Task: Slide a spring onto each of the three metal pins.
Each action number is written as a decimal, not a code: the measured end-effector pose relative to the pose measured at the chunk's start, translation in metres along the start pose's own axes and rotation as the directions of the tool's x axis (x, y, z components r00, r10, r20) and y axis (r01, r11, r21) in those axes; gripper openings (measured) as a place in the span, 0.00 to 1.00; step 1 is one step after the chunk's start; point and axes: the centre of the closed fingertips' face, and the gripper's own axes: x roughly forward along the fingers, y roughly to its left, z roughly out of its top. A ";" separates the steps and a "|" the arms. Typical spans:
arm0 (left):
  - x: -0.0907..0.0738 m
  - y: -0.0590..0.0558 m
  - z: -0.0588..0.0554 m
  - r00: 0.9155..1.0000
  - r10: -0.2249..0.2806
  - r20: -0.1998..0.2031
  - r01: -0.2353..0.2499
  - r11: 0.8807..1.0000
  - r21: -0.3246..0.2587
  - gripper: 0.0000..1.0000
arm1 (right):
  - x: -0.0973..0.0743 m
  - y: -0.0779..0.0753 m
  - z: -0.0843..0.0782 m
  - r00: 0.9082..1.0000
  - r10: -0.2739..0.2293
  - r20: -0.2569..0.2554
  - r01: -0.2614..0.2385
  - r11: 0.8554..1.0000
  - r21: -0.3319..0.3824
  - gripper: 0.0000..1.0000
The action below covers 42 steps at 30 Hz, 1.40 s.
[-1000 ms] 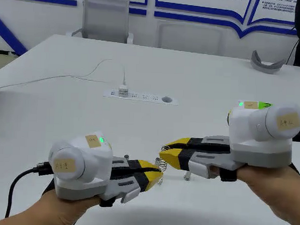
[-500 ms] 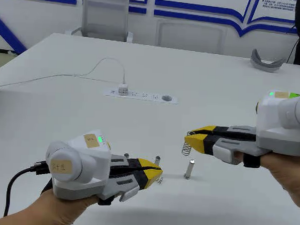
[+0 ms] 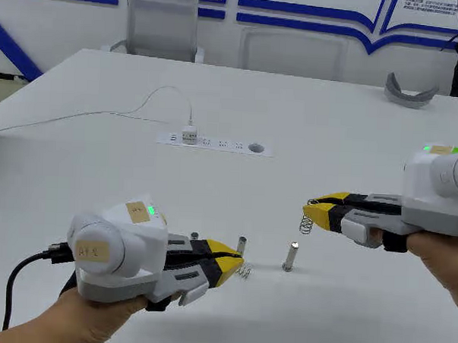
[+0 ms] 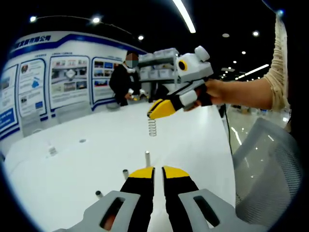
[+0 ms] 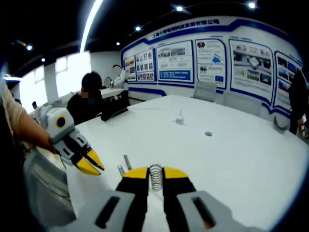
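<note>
Three short metal pins stand on the white table: one (image 3: 291, 256) on the right, one (image 3: 242, 245) in the middle, one (image 3: 194, 236) half hidden behind my left gripper. My right gripper (image 3: 312, 212) is shut on a small spring (image 3: 306, 224), which hangs above and right of the right pin. The right gripper view has that spring (image 5: 155, 176) upright between the jaws. My left gripper (image 3: 228, 267) rests low by the middle pin, jaws together with nothing seen between them (image 4: 158, 170). A second spring (image 3: 245, 271) lies on the table at its tip.
A white power strip (image 3: 215, 146) with a plugged charger and a cable lies mid-table. A grey chair (image 3: 161, 24) stands behind the far edge, and a grey curved object (image 3: 411, 92) rests at the back right. People stand in the background of both gripper views.
My right gripper has lifted away from the left gripper's tip and moved right with the spring in it. The left gripper has stayed put.
</note>
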 end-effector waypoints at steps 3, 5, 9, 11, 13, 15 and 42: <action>0.000 0.001 -0.003 1.000 0.008 -0.013 -0.009 1.000 -0.010 0.24 | 0.001 0.000 -0.001 1.000 0.002 -0.003 -0.002 1.000 0.004 0.12; -0.001 0.001 -0.005 1.000 0.010 -0.018 -0.010 1.000 -0.015 0.31 | 0.002 -0.001 -0.002 1.000 0.000 -0.004 0.000 1.000 0.005 0.12; -0.002 0.002 -0.006 1.000 0.013 -0.020 -0.014 1.000 -0.019 0.39 | 0.002 -0.002 -0.002 1.000 -0.001 -0.004 0.002 1.000 0.007 0.12; -0.004 0.004 -0.007 0.999 0.023 -0.025 -0.023 1.000 -0.013 0.43 | 0.002 -0.003 -0.002 1.000 -0.001 -0.004 0.002 1.000 0.009 0.12; -0.005 0.005 -0.008 0.999 0.026 -0.025 -0.027 0.999 -0.018 0.47 | 0.002 -0.003 -0.002 1.000 -0.002 -0.005 0.002 1.000 0.009 0.12; -0.006 0.007 -0.010 0.999 0.034 -0.028 -0.034 0.999 -0.020 0.51 | 0.002 -0.004 -0.003 1.000 -0.004 -0.006 0.005 1.000 0.008 0.12; -0.033 0.025 -0.033 0.988 0.131 -0.082 -0.137 0.988 -0.068 0.93 | 0.021 -0.015 -0.025 0.999 -0.010 -0.048 0.010 1.000 0.011 0.12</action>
